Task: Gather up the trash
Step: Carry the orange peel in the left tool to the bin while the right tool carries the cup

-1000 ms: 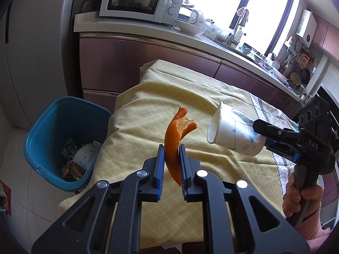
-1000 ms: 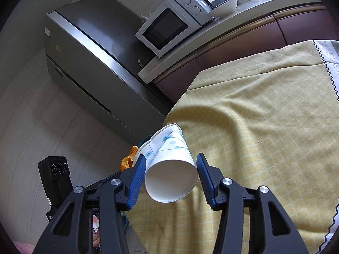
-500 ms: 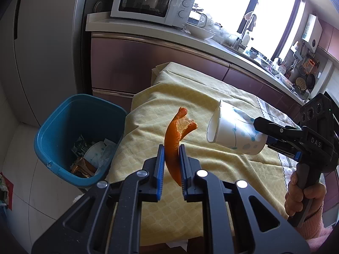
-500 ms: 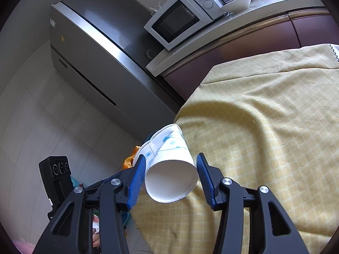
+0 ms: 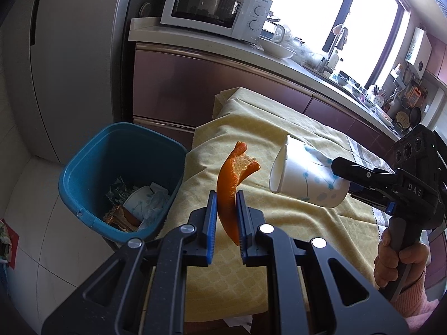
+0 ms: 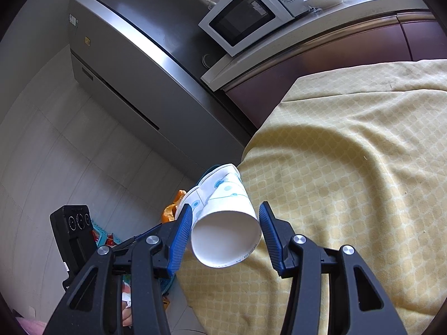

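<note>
two grippers were loaded: peel (image 5: 229, 187) was clamped in the left gripper (image 5: 225, 223), cup (image 6: 223, 217) pinched half-open in the right gripper (image 6: 225, 237).

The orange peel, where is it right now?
In the left wrist view the orange peel is pinched in the left tongs, above the yellow tablecloth, between the blue bin and the paper cup.

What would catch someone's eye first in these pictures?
A bright orange peel pinched upright in the left tongs, over the yellow tablecloth. Beside it, the right tongs hold a dotted paper cup on its side. A blue bin with trash stands on the floor left of the table.
</note>
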